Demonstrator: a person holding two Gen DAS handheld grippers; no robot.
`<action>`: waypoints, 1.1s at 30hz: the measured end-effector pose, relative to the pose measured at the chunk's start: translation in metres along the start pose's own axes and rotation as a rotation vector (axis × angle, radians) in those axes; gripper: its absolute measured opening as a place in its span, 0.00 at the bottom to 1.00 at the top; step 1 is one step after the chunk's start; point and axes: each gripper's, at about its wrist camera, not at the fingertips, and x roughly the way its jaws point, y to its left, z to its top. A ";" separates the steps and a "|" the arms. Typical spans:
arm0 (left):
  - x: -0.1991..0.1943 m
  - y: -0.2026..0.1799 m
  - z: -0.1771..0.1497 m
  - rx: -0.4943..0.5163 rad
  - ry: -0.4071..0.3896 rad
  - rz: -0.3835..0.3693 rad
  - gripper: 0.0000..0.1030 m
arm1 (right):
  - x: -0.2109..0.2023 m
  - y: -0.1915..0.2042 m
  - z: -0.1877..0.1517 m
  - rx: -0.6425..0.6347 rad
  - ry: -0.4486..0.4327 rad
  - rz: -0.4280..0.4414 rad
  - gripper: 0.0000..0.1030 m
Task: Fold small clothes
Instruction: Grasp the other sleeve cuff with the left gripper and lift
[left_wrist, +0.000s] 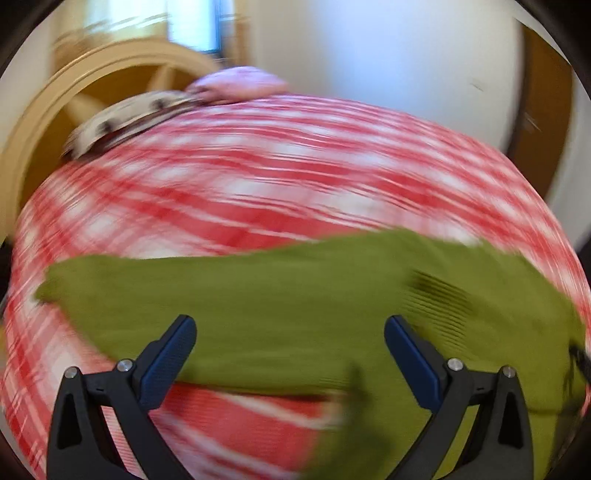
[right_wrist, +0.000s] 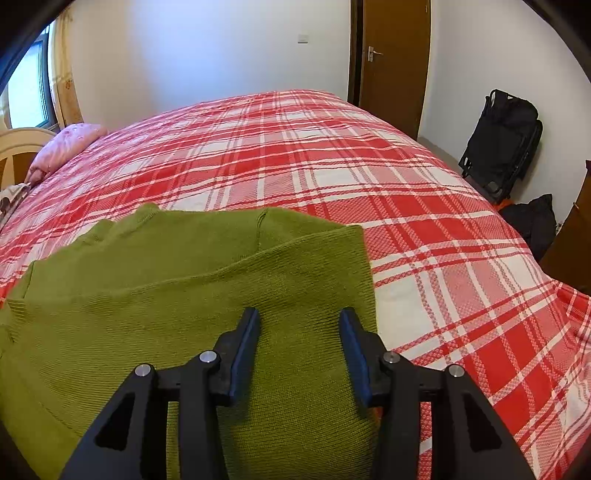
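Where it lies on the near part of the bed (right_wrist: 424, 229), the green knit sweater (right_wrist: 207, 295) runs with its long axis across the right wrist view, stretching from the left edge of the frame to a straight folded edge on the right, just past the right gripper (right_wrist: 299, 350). Its knit is fine and ribbed, olive green, with one layer folded over another so that a soft ridge crosses the middle, and a short seam or slit shows at its far edge. That gripper hovers above the cloth near this right edge, its blue-padded fingers apart with nothing between them. Through the left wrist camera, which is heavily motion-blurred, the sweater (left_wrist: 280, 295) again spans the frame side to side, tapering toward a narrow end at the left and widening toward the lower right, where a dark ribbed patch shows. The left gripper (left_wrist: 290, 354) is spread wide over it, pads clear of the fabric as far as the blur allows. A red and white plaid bedspread (left_wrist: 258, 177) covers the bed beneath. At the far left corner rests a pink pillow (right_wrist: 68, 147), beside a cream headboard (left_wrist: 110, 74). A brown door (right_wrist: 395, 62) stands beyond the bed, and a black folded chair (right_wrist: 506, 140) leans against the wall.
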 end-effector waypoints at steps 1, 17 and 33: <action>0.002 0.027 0.006 -0.062 -0.008 0.050 1.00 | 0.000 0.001 0.000 -0.001 0.000 -0.001 0.46; 0.072 0.192 0.014 -0.575 0.135 0.158 0.81 | 0.001 0.002 0.000 -0.010 0.000 -0.011 0.47; 0.072 0.196 0.020 -0.521 0.078 0.230 0.09 | 0.000 0.002 0.000 -0.013 0.000 -0.015 0.47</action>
